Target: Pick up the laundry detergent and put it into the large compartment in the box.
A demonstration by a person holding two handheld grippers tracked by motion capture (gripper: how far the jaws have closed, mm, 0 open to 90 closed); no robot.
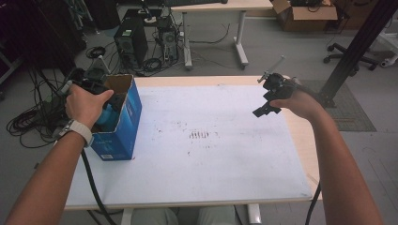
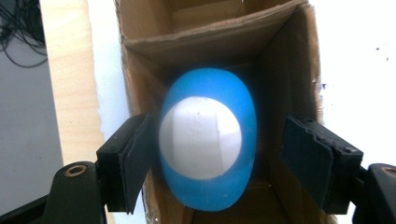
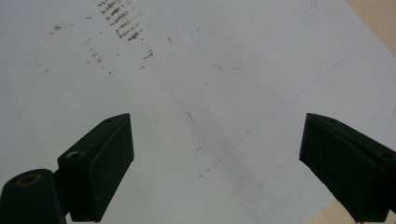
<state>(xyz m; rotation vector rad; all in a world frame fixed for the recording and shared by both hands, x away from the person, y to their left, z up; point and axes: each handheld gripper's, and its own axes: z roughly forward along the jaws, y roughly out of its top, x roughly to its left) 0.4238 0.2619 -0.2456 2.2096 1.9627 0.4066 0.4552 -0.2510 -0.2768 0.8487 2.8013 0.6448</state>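
An open blue cardboard box [image 1: 126, 123] stands on the left part of the white tabletop [image 1: 220, 164]. My left gripper [image 1: 107, 104] reaches down into it, with the hand covering most of it. In the left gripper view, a blue egg-shaped object [image 2: 208, 196] with a round white face sits inside the brown box interior [image 2: 289, 60]. It lies between the jaws of my left gripper [image 2: 219, 144]: the left pad [image 2: 135, 154] touches it and the right pad [image 2: 308, 158] stands apart, so the gripper is open. My right gripper [image 1: 266, 106] [image 3: 215, 154] hovers open over the bare right side of the table, holding nothing.
Dark scuff marks [image 1: 199, 135] [image 3: 119, 21] dot the table's middle. On the floor beyond are a computer tower [image 1: 131, 42], tangled cables [image 1: 33, 117], another desk [image 1: 216, 7] and a cardboard box [image 1: 305, 14]. A black slanted post [image 1: 356, 47] rises at the right.
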